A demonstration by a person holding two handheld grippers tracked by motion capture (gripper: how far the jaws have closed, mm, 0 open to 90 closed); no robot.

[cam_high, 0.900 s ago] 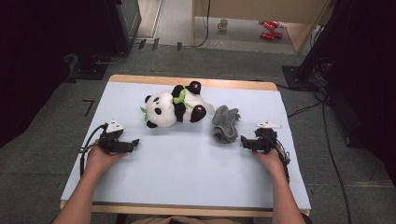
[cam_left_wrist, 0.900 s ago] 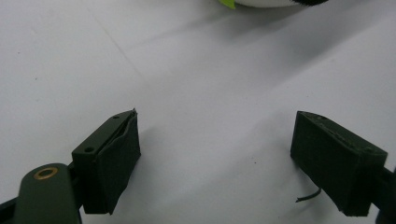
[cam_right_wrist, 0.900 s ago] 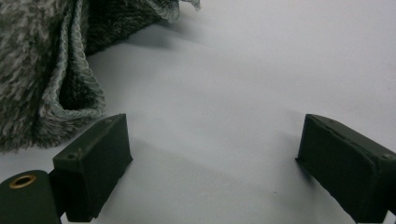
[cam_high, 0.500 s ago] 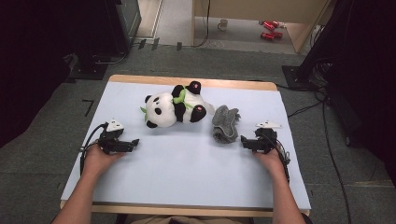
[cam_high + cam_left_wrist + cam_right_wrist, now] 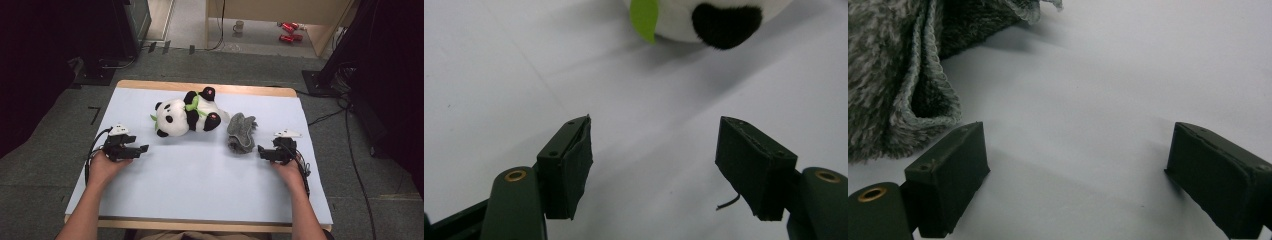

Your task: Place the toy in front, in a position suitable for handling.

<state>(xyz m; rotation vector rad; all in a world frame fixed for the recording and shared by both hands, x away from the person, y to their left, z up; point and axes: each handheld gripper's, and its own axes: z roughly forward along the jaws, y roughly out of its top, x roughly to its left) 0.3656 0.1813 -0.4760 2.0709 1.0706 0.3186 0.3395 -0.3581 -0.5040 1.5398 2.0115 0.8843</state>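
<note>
Item: grey knitted cloth (image 5: 241, 132), crumpled, lying on the worktop (image 5: 200, 190) right of centre; long axis ran roughly 12-to-6 in the high view. Beside it at 9 o'clock, touching or nearly so: plush panda (image 5: 186, 116), on its back, long axis 8-to-2.

Right hand-held gripper (image 5: 262, 153): resting low on the worktop, jaws wide and empty, pointed toward 9 o'clock; cloth lay just beside it at 10 to 11 o'clock. Nearer of the two to the cloth.

Left hand-held gripper (image 5: 145, 148): also low, jaws spread, nothing between them, pointed toward 3 o'clock; panda at its 1 o'clock, near but apart.

Forearms entered from 6 o'clock, hands level.
</note>
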